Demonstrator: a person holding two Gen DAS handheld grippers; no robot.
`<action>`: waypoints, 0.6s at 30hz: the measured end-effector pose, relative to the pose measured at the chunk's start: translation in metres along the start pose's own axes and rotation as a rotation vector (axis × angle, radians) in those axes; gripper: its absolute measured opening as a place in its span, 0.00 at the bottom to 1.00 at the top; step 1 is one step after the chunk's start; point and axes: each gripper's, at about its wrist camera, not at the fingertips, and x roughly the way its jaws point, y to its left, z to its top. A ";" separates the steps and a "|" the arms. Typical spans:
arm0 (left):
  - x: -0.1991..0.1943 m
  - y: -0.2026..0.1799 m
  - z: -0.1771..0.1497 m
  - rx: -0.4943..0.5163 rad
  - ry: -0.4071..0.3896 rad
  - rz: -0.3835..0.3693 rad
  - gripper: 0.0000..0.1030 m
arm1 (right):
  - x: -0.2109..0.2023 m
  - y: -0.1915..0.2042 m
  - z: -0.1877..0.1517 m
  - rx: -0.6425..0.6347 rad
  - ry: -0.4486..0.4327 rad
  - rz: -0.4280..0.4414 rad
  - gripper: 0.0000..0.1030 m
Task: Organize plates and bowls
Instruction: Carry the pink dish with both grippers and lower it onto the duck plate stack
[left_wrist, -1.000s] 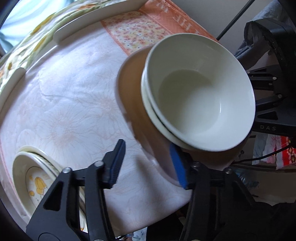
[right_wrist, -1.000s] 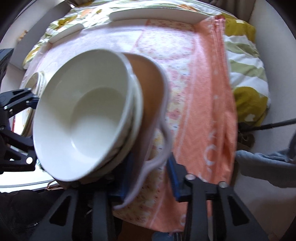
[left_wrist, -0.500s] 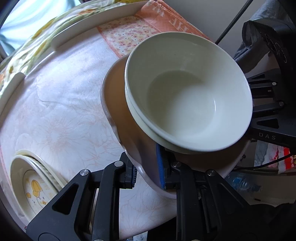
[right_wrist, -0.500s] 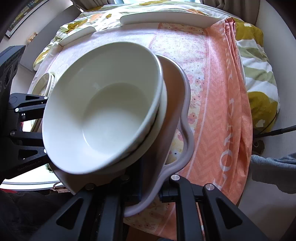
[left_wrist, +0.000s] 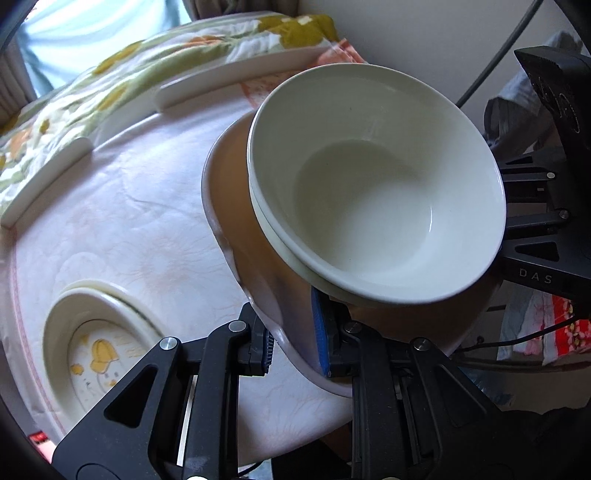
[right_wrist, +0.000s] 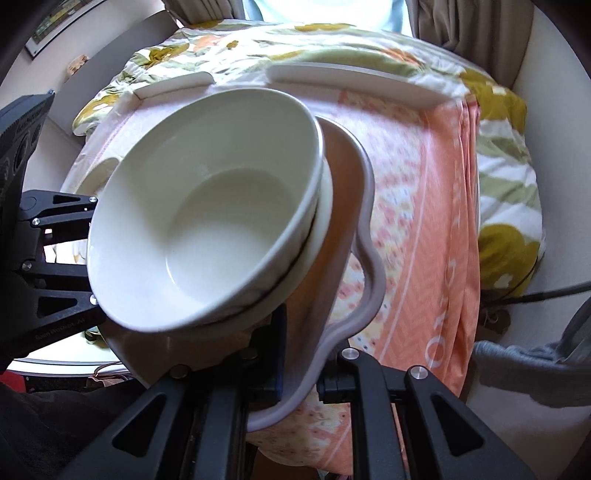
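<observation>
**Cream bowls ride a tray gripped from both sides**

Cream-white glazed ceramic bowls (left_wrist: 376, 192), two nested one inside the other, sit on a shallow tray with a brown inner face and a pale grey wavy rim (left_wrist: 236, 206). In both views the tray and its bowls appear tipped.

The left tool (left_wrist: 291, 345) is closed narrowly on the tray's near edge: one black finger presses the underside, and the blue pad (left_wrist: 319, 332) of the other lies against the brown inner face, just below the lower bowl. The right tool (right_wrist: 301, 365) clamps the opposite edge in the same way, its fingers pinching the grey rim (right_wrist: 369, 236) where it curls outward, with the bowls' underside close above its inner finger. Each tool's black frame is visible from the other's camera, at the far side of the tray.

Below the tray lies a round bench covered with a pale pink floral cloth (left_wrist: 110, 221) and, on the right side, an orange patterned cloth (right_wrist: 436, 206). White curved strips (right_wrist: 354, 79) line the bench's far edge. A stack of cream plates with a yellow cartoon print (left_wrist: 96, 347) rests on the pink cloth near the left tool, apart from the tray. Beyond the bench lies a bedspread with green and yellow flowers (right_wrist: 509, 177).
</observation>
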 end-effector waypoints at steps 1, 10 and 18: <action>-0.005 0.004 -0.002 -0.002 -0.007 0.002 0.15 | -0.004 0.007 0.004 -0.007 -0.006 -0.003 0.11; -0.051 0.075 -0.042 -0.043 -0.040 0.025 0.15 | -0.008 0.085 0.040 -0.038 -0.044 0.004 0.11; -0.071 0.148 -0.088 -0.059 -0.014 0.060 0.15 | 0.020 0.161 0.060 -0.049 -0.051 0.045 0.11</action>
